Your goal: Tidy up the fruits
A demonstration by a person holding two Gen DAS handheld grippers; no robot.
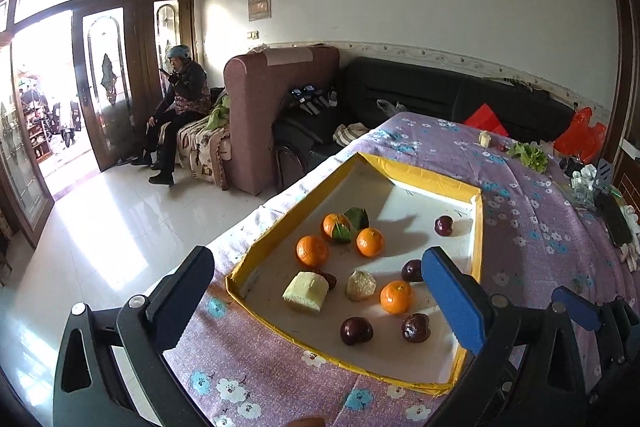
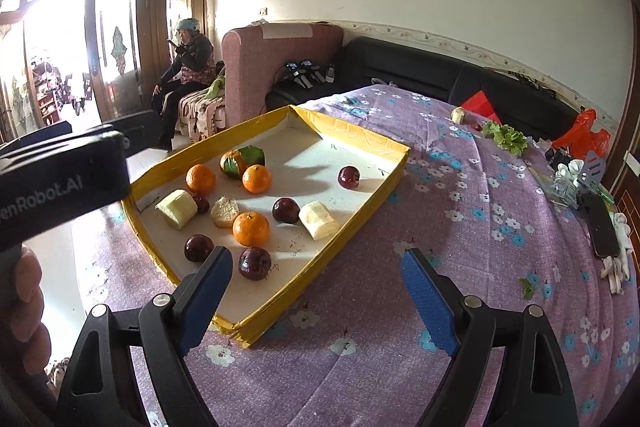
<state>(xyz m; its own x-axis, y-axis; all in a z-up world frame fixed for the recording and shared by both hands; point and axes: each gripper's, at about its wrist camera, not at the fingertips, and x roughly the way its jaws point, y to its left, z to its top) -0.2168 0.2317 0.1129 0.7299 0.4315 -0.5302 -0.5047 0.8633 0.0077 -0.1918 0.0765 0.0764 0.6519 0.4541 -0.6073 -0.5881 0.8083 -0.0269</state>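
I hold both grippers tilted down over the fruit tray (image 1: 476,227), left gripper (image 1: 320,287) and right gripper (image 2: 316,291) gaping wide, empty. Only the right view shows my hand (image 2: 24,291).

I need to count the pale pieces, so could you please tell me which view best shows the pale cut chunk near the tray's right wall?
The right wrist view: the pale cut chunk lies unobstructed. In the left wrist view, a gripper finger hides it.

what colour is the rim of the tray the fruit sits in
Yellow, around a white floor. The tray rim shows best in the right wrist view.
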